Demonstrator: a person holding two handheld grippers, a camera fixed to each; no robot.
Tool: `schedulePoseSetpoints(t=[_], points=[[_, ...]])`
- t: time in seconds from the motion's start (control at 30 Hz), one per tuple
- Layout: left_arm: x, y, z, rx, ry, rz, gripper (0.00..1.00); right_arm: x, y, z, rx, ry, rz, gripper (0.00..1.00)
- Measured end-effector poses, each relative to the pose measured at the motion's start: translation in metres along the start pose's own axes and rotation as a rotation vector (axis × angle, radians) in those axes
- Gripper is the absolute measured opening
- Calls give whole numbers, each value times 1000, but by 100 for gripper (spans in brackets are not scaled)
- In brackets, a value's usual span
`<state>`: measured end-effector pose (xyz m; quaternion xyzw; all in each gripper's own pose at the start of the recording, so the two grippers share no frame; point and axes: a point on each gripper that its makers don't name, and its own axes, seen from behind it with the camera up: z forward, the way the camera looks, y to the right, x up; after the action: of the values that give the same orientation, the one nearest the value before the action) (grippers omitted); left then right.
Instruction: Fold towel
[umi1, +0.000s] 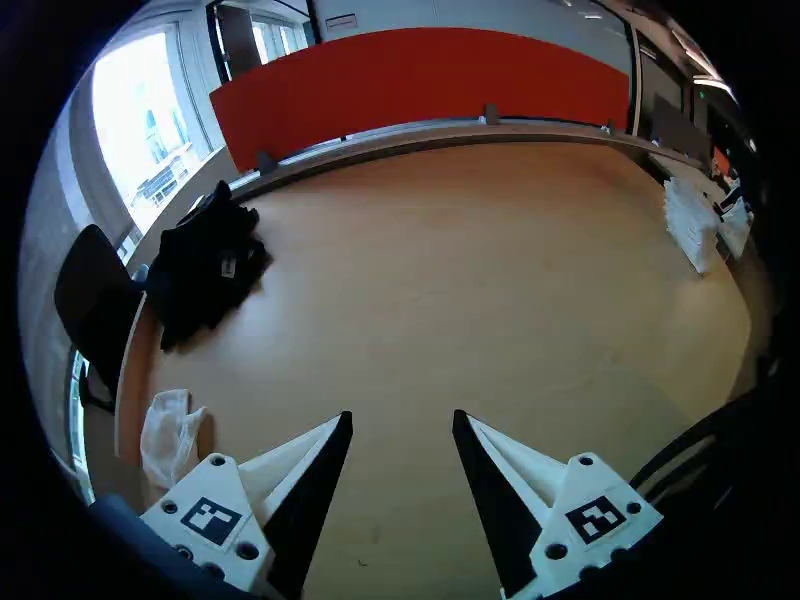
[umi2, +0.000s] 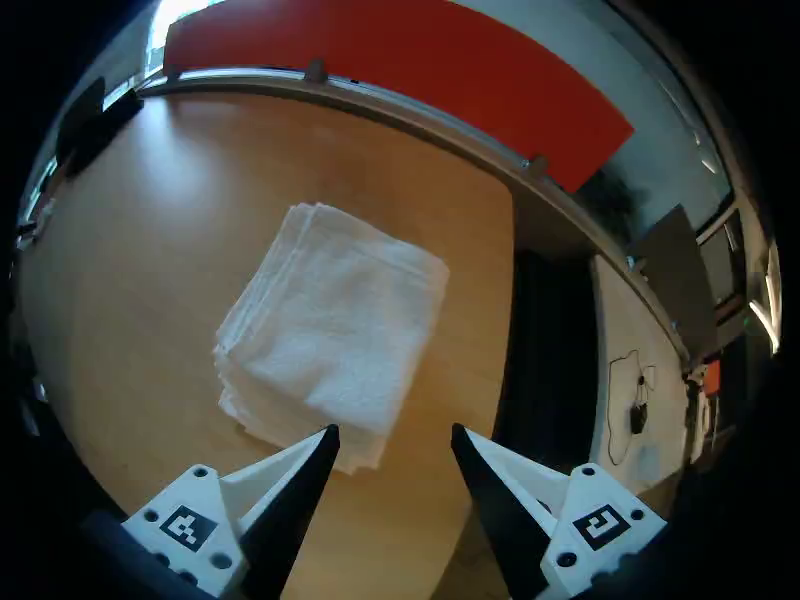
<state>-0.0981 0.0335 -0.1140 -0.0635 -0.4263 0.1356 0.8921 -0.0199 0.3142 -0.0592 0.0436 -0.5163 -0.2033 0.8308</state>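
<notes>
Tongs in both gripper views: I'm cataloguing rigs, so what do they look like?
The left tongs and right tongs match: two tapering white plastic fingers with black inner faces, each carrying a square black-and-white marker and round screw holes.

Pale wooden worktop (umi1: 450, 300) is lying open centrally; crumpled black garment (umi1: 205, 265) is crowding its left, folded white towel stack (umi2: 335, 335) its right edge; red partition panel (umi1: 420, 80) is walling the back.
</notes>
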Motion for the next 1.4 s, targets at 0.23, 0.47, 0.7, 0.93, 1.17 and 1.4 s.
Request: schedulePoseSetpoints(t=[0.23,0.47,0.7,0.93,1.17,1.4], points=[[3,-4,0,3,9,-14,73,12,-21,-2,25,39,36,87],[6,-10,-1,9,18,-18,73,24,-48,-2,57,78,114,87],[12,-15,-1,13,32,-27,73,37,-75,-1,98,116,219,87],[16,-21,0,21,43,-44,74,39,-90,-2,110,131,272,86],[22,-26,1,30,58,-55,73,43,-98,-5,92,173,311,87],[36,-33,1,46,93,-68,73,56,-105,-14,63,257,368,86]])
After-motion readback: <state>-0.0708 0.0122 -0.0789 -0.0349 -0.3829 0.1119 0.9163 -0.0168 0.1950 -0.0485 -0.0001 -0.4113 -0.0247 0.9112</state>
